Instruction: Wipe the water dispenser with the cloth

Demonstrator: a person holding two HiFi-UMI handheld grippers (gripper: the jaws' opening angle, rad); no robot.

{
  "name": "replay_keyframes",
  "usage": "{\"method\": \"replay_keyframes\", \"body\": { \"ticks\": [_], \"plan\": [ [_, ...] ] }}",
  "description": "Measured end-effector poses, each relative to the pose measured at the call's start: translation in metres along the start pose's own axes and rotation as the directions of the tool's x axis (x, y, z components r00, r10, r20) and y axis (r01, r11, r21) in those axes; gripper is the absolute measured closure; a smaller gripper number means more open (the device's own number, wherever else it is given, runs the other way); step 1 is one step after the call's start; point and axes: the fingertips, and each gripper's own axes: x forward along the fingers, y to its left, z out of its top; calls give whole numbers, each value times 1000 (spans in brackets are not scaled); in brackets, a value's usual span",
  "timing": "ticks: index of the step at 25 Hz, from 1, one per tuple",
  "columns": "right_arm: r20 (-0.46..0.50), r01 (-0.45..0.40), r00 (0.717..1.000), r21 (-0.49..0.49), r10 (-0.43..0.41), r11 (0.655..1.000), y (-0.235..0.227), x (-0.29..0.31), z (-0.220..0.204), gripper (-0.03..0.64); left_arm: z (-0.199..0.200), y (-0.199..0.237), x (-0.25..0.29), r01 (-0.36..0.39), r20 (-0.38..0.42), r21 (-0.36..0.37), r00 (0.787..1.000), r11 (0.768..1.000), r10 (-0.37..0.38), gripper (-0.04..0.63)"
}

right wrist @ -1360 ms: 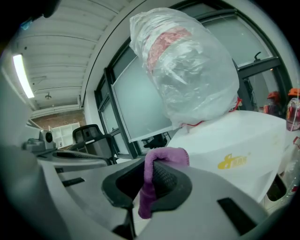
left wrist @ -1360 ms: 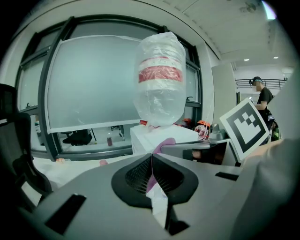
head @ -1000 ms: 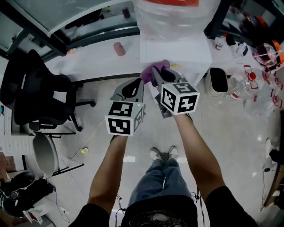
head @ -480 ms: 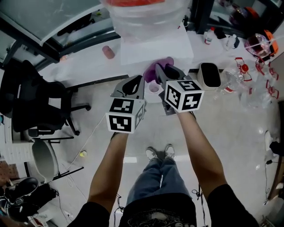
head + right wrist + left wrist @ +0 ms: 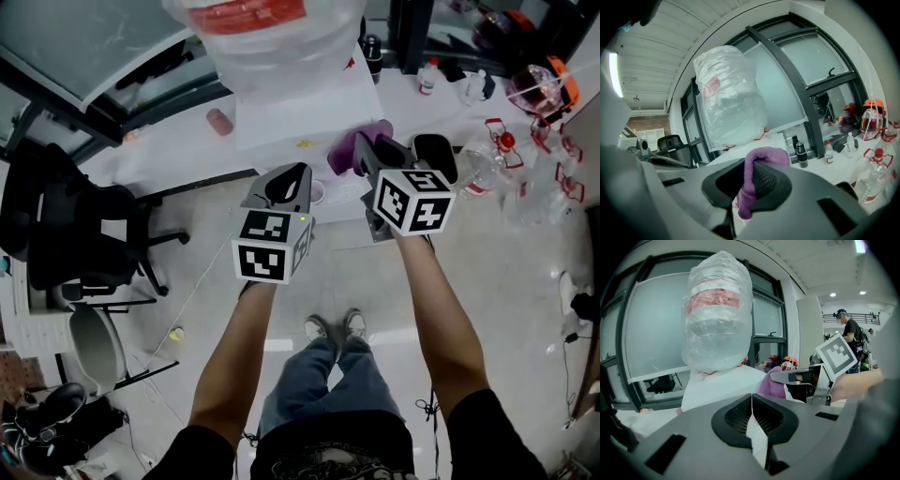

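The cloth [image 5: 764, 157] is purple and fluffy. It lies folded over one ribbed black pad [image 5: 763, 179], and the right gripper [image 5: 749, 185] has its jaws clenched on it, with one end hanging down between them. In the head view the cloth is just beside the front right corner of the water dispenser [image 5: 309, 103], a white boxy body; I cannot tell if they touch. On top of the dispenser stands a big bottle [image 5: 267, 37] with a red label, wrapped in crinkled clear plastic that hides its contents. The left gripper [image 5: 751, 420] has its jaws pressed together on nothing. Small bottles [image 5: 428, 75] stand on the white bench [image 5: 178, 141].
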Motion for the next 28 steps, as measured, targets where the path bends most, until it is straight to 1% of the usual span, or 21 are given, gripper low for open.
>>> {"method": "replay_keyframes", "body": {
  "ticks": [5, 10, 14, 17, 22, 25, 28],
  "plan": [
    [-3, 53, 999, -21, -54, 998, -22, -12, 3, 584, 5, 0, 8, 41, 7, 20, 999, 999, -42, 569],
    [-15, 124, 992, -99, -127, 987, -36, -12, 1, 584, 3, 4, 17, 113, 16, 53, 993, 992, -114, 569],
    [-10, 178, 984, -121, -181, 977, -39, -8, -13, 584, -10, 7, 25, 168, 28, 74, 985, 983, -171, 569],
    [-13, 199, 979, -140, -203, 970, -39, -6, -30, 584, -21, 8, 28, 196, 45, 83, 979, 977, -200, 569],
    [-6, 205, 978, -157, -209, 966, -47, -3, -64, 584, -51, 12, 33, 191, 69, 87, 978, 978, -197, 569],
    [10, 197, 980, -173, -198, 965, -56, -3, -85, 584, -78, 11, 39, 172, 74, 105, 981, 980, -180, 569],
    [30, 193, 981, -182, -191, 964, -71, -2, -105, 584, -106, 11, 47, 145, 87, 100, 984, 984, -154, 569]
  ]
}}
